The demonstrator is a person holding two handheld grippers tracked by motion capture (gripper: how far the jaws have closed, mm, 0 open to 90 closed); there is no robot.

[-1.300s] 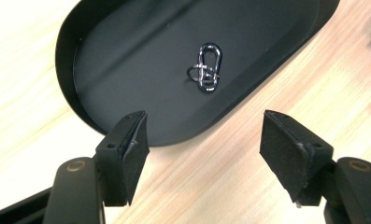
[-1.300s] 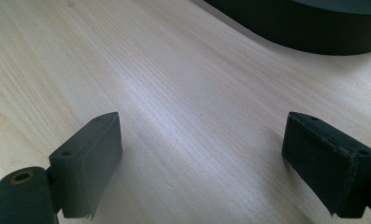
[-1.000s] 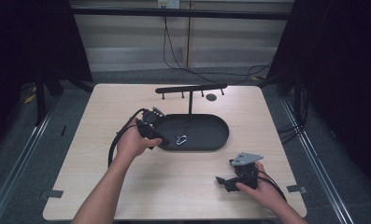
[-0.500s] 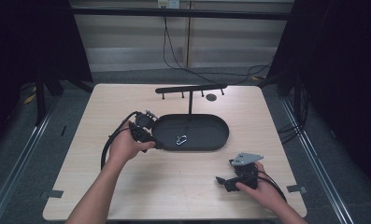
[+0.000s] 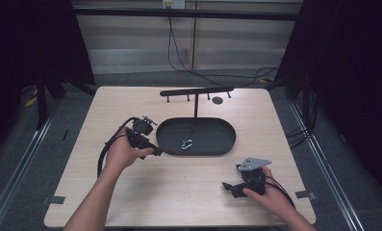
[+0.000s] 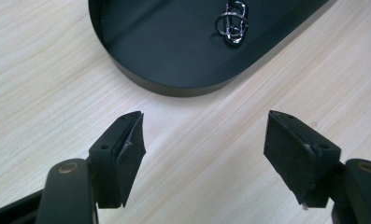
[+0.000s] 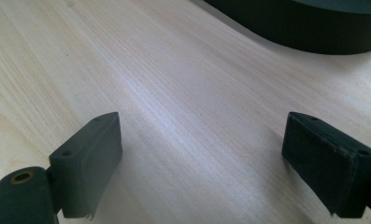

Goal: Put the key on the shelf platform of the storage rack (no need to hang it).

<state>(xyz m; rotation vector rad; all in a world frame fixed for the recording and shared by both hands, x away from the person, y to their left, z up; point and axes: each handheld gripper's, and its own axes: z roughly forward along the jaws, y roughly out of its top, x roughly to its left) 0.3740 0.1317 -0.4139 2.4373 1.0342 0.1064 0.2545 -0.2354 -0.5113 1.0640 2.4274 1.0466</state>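
Observation:
A black oval tray (image 5: 215, 137) lies mid-table with a small silver metal clip (image 5: 186, 143) inside it. My left gripper (image 5: 156, 151) sits at the tray's left end, just outside the rim, low over the wood. In the left gripper view its jaws (image 6: 204, 140) stand open with bare table between them, and the clip (image 6: 232, 23) lies ahead in the tray (image 6: 164, 46). My right gripper (image 5: 228, 186) rests near the front right of the table. It is open over bare wood (image 7: 202, 154), with the tray wall (image 7: 304, 32) farther off.
A black post rises from the tray and carries a horizontal bar with small hooks (image 5: 197, 91). A round dark hole (image 5: 218, 100) marks the tabletop behind it. Cables trail from both grippers. Metal rails run along the floor on both sides.
My left hand has drawn its gripper to the left and a little nearer, off the tray's left end. The right hand has stayed still.

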